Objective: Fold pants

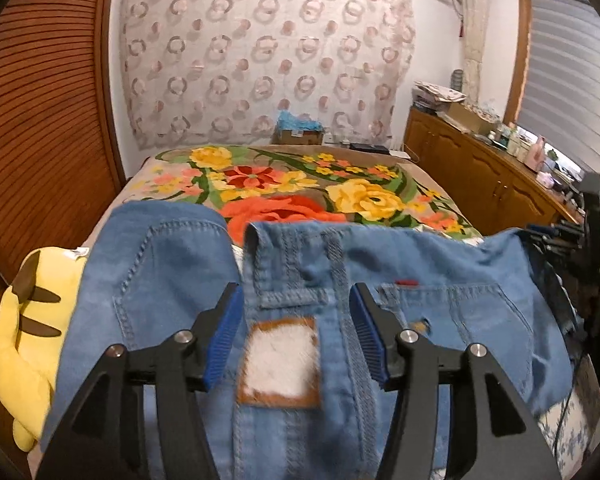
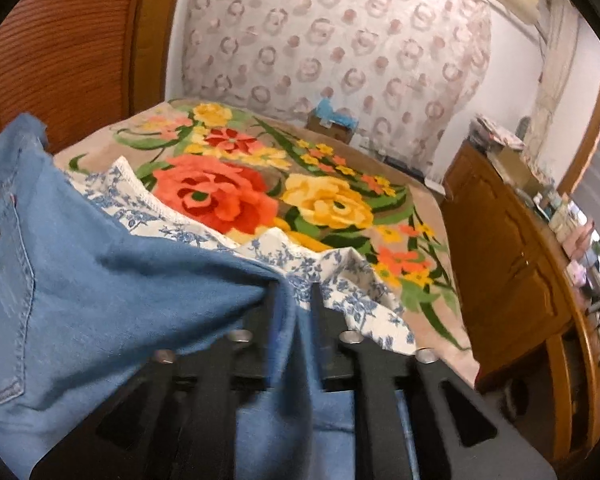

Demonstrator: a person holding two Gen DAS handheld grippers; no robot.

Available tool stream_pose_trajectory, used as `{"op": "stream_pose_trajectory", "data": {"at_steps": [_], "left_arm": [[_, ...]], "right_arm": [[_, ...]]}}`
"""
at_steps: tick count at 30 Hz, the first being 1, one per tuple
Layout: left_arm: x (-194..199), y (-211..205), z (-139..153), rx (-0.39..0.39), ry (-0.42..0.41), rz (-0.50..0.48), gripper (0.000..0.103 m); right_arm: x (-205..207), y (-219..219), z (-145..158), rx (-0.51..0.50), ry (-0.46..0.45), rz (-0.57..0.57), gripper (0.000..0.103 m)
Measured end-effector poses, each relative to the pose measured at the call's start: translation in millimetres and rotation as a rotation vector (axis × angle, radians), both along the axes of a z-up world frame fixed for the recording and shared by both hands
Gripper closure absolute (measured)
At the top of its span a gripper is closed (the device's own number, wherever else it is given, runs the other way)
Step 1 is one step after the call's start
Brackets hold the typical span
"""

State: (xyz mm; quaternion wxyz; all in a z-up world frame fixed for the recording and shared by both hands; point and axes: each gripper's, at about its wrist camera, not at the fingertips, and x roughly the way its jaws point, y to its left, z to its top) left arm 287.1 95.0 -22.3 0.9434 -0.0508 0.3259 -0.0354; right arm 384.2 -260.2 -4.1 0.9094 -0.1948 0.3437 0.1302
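Light blue denim pants (image 1: 440, 312) are held up over the near end of the bed, back side toward me, with a brown-edged waistband patch (image 1: 280, 362) and back pockets showing. My left gripper (image 1: 296, 300) is open; its blue-padded jaws stand apart on either side of the waistband middle, with a belt loop between them. My right gripper (image 2: 296, 292) is shut on a bunched edge of the pants (image 2: 80, 280), which hang off to its left. The right gripper also shows at the right edge of the left wrist view (image 1: 556, 240), gripping the waistband's end.
The bed carries a floral blanket (image 1: 292, 184) with red and yellow roses. A white cloth with blue flowers (image 2: 340, 276) lies under the pants. A yellow plush toy (image 1: 24, 332) sits at the left. A wooden sideboard (image 1: 480, 176) with clutter runs along the right.
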Motion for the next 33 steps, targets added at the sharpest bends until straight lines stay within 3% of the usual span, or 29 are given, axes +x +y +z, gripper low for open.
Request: {"op": "stream_pose_trajectory", "data": {"at_steps": [4, 8, 12, 17, 24, 33], "left_arm": [[-15.2, -14.6, -3.5, 0.013, 0.0, -0.039, 0.049], [-32.3, -30.9, -12.0, 0.003, -0.012, -0.081, 0.049], [-36.8, -51.4, -30.2, 0.015, 0.042, -0.136, 0.049], [-38.0, -69.1, -43.2, 0.004, 0.087, -0.182, 0.048], [-36.6, -83.3, -56.6, 0.023, 0.137, -0.214, 0.043], [-38.4, -81.5, -60.7, 0.026, 0.131, -0.213, 0.041]], "right_arm": [[-18.6, -10.1, 12.5, 0.071, 0.023, 0.009, 0.069], [-57.2, -24.5, 21.9, 0.136, 0.049, 0.025, 0.068], [-91.9, -28.0, 18.5, 0.181, 0.089, 0.045, 0.067], [-121.4, -22.8, 12.7, 0.226, 0.118, 0.06, 0.051], [-134.8, -7.9, -1.7, 0.212, 0.152, 0.066, 0.048], [-131.1, 0.1, -30.8, 0.133, 0.2, 0.033, 0.048]]}}
